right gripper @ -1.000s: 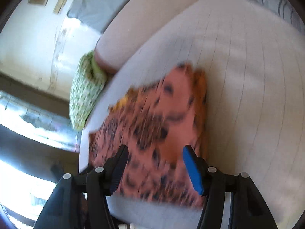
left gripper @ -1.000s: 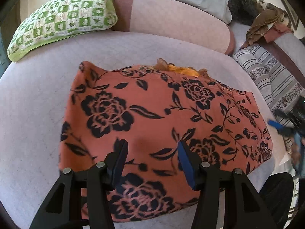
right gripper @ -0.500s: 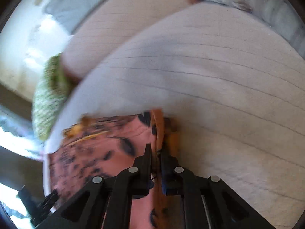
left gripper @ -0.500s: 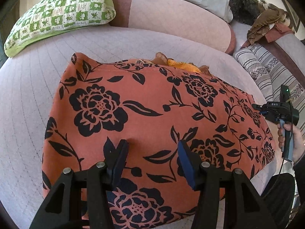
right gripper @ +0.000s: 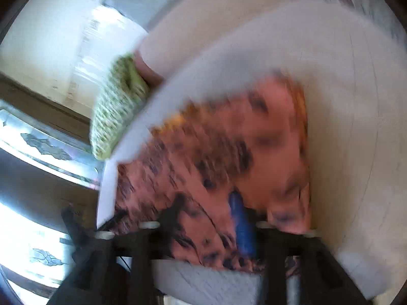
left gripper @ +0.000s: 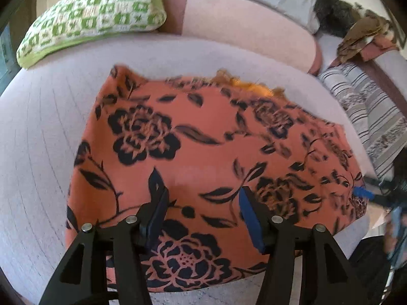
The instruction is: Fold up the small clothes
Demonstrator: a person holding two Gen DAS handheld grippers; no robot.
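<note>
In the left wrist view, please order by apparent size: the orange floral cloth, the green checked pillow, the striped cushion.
1. orange floral cloth, though nearest the camera
2. green checked pillow
3. striped cushion, partly cut off

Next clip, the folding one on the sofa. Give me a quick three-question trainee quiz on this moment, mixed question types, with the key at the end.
1. True or false: the left gripper is clamped on the orange floral garment.
2. Multiple choice: what lies at the far left of the sofa seat, beyond the garment? A) a striped blanket B) a green and white patterned cushion C) a laundry basket
3. Short answer: in the right wrist view, how do the right gripper fingers stand, and is cloth pinched between them?

Key: 1. False; its fingers stand apart above the cloth. 2. B. 3. Apart, having just opened; the blurred garment lies beyond them, nothing pinched.
</note>
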